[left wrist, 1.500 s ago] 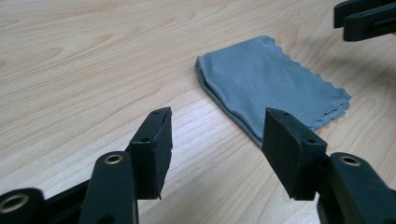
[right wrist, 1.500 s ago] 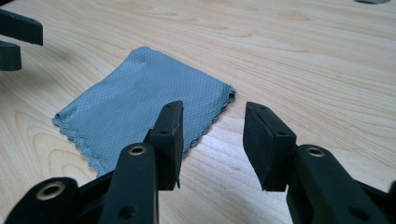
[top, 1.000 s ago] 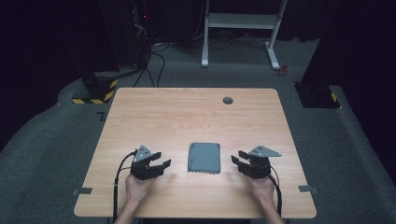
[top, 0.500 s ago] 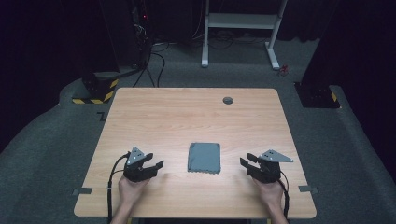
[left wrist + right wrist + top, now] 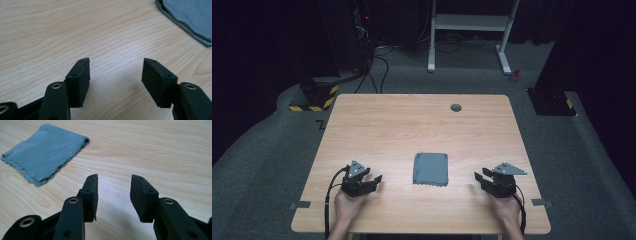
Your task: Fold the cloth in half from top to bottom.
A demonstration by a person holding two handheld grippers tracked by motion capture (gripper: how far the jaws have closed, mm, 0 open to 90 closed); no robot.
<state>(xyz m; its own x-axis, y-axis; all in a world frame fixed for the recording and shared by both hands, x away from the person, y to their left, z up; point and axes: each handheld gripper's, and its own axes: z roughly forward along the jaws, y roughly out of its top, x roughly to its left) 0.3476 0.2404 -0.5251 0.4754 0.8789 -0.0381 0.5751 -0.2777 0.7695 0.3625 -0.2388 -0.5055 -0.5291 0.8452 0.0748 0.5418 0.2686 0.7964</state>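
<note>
High view: my left hand-held gripper (image 5: pixel 371 181) sits in the lower left of the frame and my right hand-held gripper (image 5: pixel 482 180) in the lower right, both low over the wooden surface (image 5: pixel 412 125). Between them, lower centre, lies the folded grey cloth (image 5: pixel 430 168), flat on the surface and apart from both. A small dark round hole (image 5: pixel 456 107) marks the surface near its upper edge.

Left gripper view: my jaws stand spread with bare wood between them; the cloth (image 5: pixel 190 17) occupies the upper right corner.

Right gripper view: my jaws are likewise spread and pinch nothing; the cloth (image 5: pixel 45 152) lies in the upper left, its scalloped edge towards me.
</note>
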